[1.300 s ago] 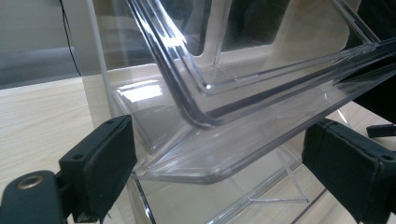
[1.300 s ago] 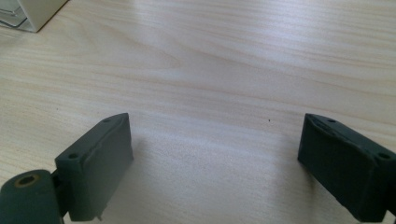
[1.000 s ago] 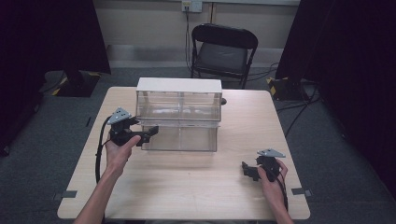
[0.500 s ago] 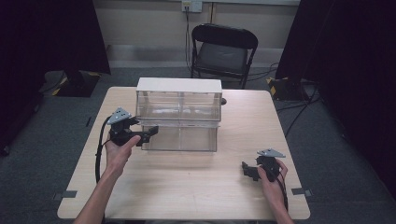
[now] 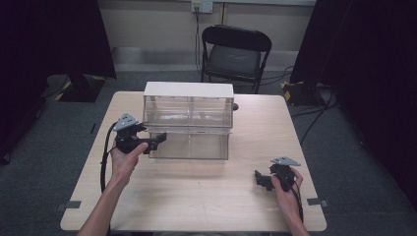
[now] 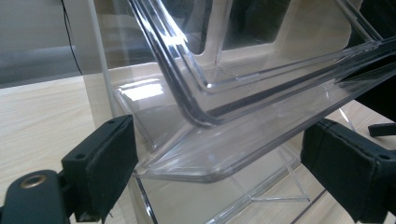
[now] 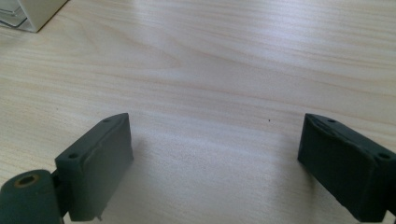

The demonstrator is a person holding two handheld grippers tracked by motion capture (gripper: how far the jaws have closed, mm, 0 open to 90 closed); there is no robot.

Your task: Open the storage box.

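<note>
Clear drawer [image 6: 243,135] corner between left gripper [image 6: 219,172] fingers, seemingly untouched.

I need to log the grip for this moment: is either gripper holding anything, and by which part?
Nothing is gripped. The left gripper has the lower drawer front corner between its jaws, which have been closing without pressing yet. The right gripper is open over the table.

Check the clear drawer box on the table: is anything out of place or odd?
Yes. The lower drawer of the clear box sticks out toward the person, while the upper one sits flush. The left gripper is at its corner, fingers not pressing it.
</note>
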